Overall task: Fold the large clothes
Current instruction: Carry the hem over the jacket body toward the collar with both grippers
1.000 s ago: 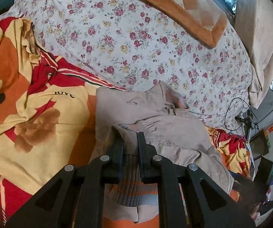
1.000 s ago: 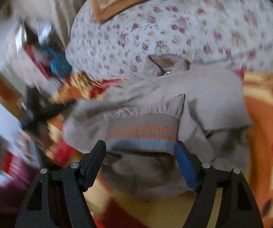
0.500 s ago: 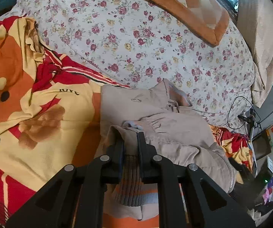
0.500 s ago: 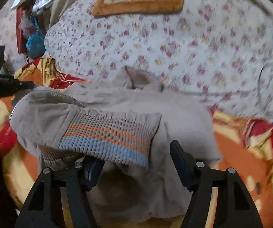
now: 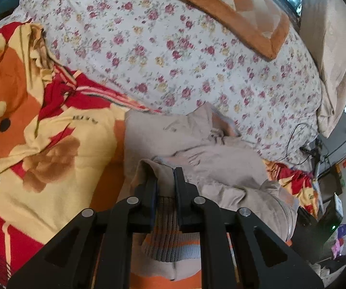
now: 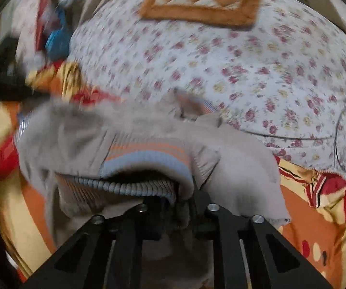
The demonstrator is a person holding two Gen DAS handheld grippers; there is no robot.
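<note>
On the bed, over the red/yellow/orange printed fleece blanket [image 5: 52, 168], lies the beige zip jacket with grey-and-orange striped ribbed hem [image 5: 197, 159], part-folded, collar toward the white quilt with small red flowers [image 5: 173, 60]. We see the left gripper [image 5: 165, 180] clamped tight on a bunched edge of the jacket, ribbed band hanging below the jaws. The right gripper [image 6: 180, 200] has just been closing, jaws now nearly together w/ the ribbed hem [image 6: 149, 159] pinched between them, right at the hem's corner. The right-wrist view is motion-blurred, so we can't tell how many layers it caught.

Risks as we judge them:
- right grip looks shallow, near the hem corner; a quick pull could slip the fabric out, esp. since ribbing is stretchy
- may have grabbed only one layer, or an extra one; then the fold comes out skewed
- jacket is already bunched btw the two grippers; lifting unevenly would drag the folded part and undo it
- fleece blanket is rumpled and grippy, could ride along w/ the jacket
- black cable [image 5: 296, 139] on the quilt is well apart from the jacket, low risk
</note>
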